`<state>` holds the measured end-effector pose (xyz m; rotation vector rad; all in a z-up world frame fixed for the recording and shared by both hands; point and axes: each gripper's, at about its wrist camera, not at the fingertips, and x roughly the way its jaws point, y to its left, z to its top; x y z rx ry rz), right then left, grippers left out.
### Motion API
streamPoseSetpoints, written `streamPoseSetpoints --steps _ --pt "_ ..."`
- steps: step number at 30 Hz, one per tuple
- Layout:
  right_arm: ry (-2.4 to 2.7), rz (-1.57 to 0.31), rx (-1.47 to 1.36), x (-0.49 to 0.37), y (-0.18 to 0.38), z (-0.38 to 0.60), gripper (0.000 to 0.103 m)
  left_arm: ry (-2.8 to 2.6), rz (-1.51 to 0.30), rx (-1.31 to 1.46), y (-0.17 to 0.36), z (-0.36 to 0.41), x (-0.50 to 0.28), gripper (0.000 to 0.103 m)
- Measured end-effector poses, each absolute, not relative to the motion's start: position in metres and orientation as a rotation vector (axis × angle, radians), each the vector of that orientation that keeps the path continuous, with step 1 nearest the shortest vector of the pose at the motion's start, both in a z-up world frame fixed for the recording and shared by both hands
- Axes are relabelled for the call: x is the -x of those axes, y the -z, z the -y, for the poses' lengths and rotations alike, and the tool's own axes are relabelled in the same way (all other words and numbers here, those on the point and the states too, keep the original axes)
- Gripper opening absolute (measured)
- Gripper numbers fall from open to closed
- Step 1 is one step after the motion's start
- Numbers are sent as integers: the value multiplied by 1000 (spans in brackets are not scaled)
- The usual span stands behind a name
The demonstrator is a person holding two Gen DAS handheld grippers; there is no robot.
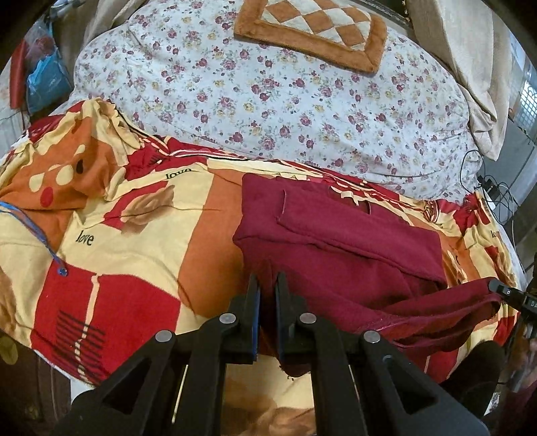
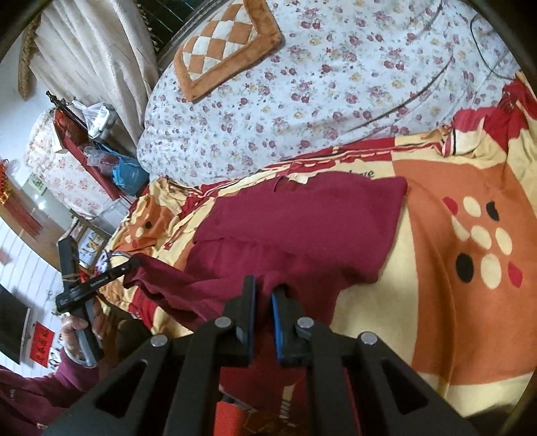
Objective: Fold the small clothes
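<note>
Maroon garment [image 1: 339, 234] partly folded, centre of frame, near hem lifted. Left gripper [image 1: 267, 285] and right gripper [image 2: 263, 288] each pinching that hem, likely to carry it over. Lying on patterned bedsheet [image 1: 134, 214]; floral quilt [image 1: 268, 100] and checked cushion [image 1: 312, 30] above; curtain [image 2: 90, 57] upper left.

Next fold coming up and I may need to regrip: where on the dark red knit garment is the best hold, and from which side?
Take the dark red knit garment by its near hem corners, coming in low from the bed's front edge. That edge lies loose over the patterned red and cream blanket, while the far part lies flat. The left tongs and right tongs already pinch there.
</note>
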<state>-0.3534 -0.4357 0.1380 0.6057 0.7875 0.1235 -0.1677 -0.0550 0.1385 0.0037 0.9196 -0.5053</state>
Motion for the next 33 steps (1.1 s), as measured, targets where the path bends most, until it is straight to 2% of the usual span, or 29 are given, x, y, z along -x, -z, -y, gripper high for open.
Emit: streamPoseSetpoints --steps 15,33 --pt "19 -802 -581 302 -117 460 8 484 -949 -17 -119 87 126 0" --pt "28 -813 -591 294 -110 465 8 484 -969 0 -109 89 118 0"
